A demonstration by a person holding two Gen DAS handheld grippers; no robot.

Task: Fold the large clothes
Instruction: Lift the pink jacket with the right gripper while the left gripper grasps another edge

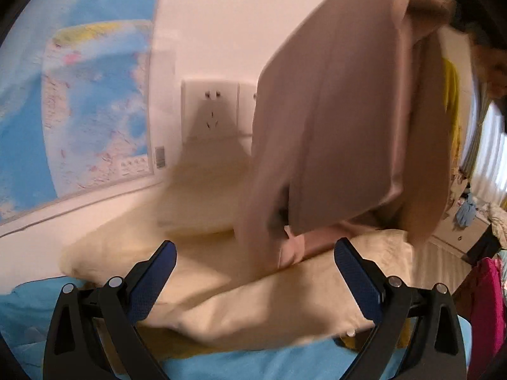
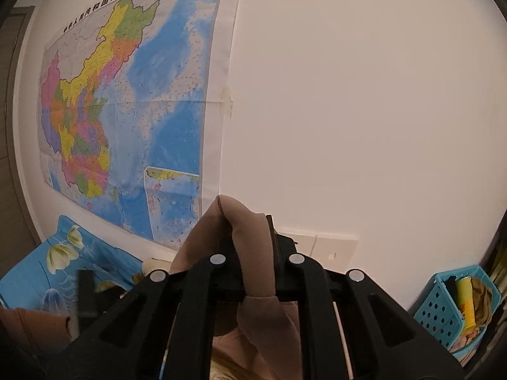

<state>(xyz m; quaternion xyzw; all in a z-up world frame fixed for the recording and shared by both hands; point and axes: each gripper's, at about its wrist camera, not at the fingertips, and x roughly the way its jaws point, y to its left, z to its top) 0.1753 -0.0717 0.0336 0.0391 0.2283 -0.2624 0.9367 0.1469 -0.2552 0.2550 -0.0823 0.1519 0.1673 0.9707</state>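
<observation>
A: Where is the garment?

B: The tan garment (image 1: pixel 348 110), smooth and thin, hangs in long soft folds above the bed's cream fleece blanket (image 1: pixel 259 297). A bunched fold of it is pinched in the right gripper (image 2: pixel 250 247), whose jaws are closed tight on the cloth.

A: And the other one?

B: The left gripper (image 1: pixel 255 253) has its jaws spread wide, blue textured pads (image 1: pixel 358 278) bare, holding nothing.
</observation>
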